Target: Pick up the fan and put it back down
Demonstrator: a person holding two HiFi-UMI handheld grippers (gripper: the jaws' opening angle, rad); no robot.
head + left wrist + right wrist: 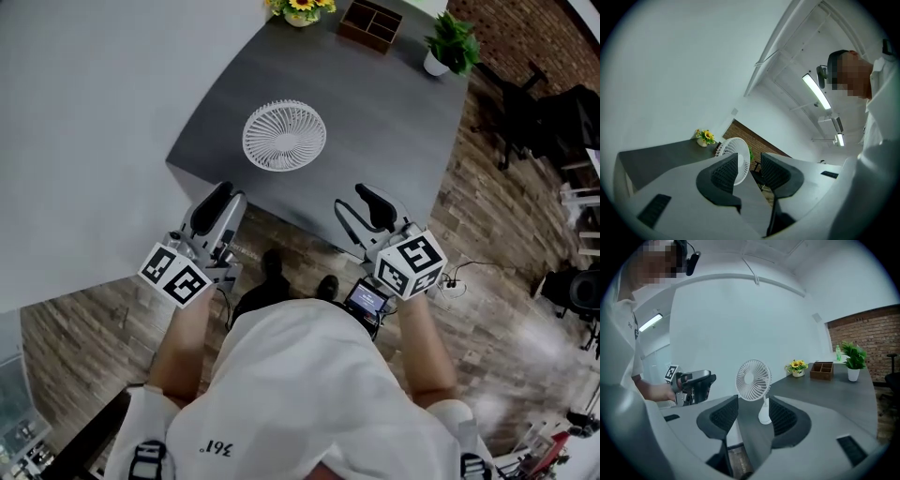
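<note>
The fan is white plastic with a finely ribbed grille. The table has a smooth, matt dark-grey top. The floor is grainy wood plank, and the wall is rough red brick. The left gripper and right gripper have matt grey shells, black and ribbed inside the jaws.

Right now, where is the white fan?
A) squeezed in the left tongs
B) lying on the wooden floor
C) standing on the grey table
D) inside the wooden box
C: the fan stands upright on its base on the grey table, with nothing gripping it.
</note>
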